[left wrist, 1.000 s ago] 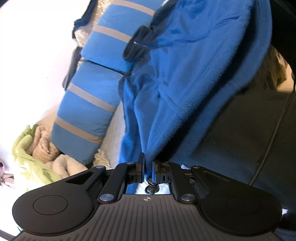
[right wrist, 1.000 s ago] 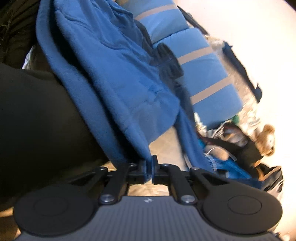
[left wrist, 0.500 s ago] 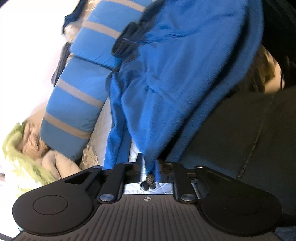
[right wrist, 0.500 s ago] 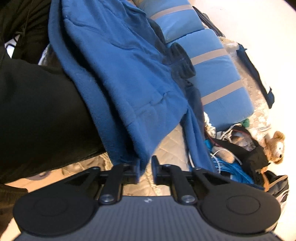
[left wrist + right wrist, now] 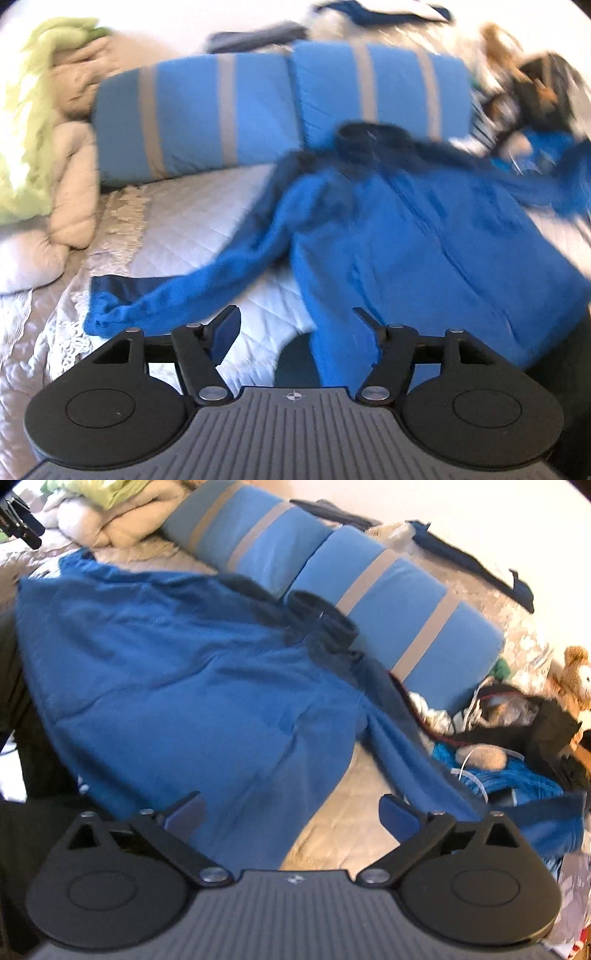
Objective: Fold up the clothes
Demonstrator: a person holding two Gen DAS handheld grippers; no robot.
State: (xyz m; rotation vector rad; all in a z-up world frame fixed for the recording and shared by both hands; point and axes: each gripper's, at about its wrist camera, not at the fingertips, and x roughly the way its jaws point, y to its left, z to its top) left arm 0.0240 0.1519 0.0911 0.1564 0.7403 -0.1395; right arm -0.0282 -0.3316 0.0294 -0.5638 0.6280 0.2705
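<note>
Lying spread on the bed (image 5: 192,236), the blue fleece jacket (image 5: 406,236) is pointing its collar at the striped pillows (image 5: 207,110); left hand-held gripper (image 5: 295,325) and right hand-held gripper (image 5: 291,808) are hovering wide apart, empty, at its hem.

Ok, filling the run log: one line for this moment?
left gripper open | right gripper open | blue fleece jacket spread on bed, unfolded

No readable text, label or number shows anywhere
</note>
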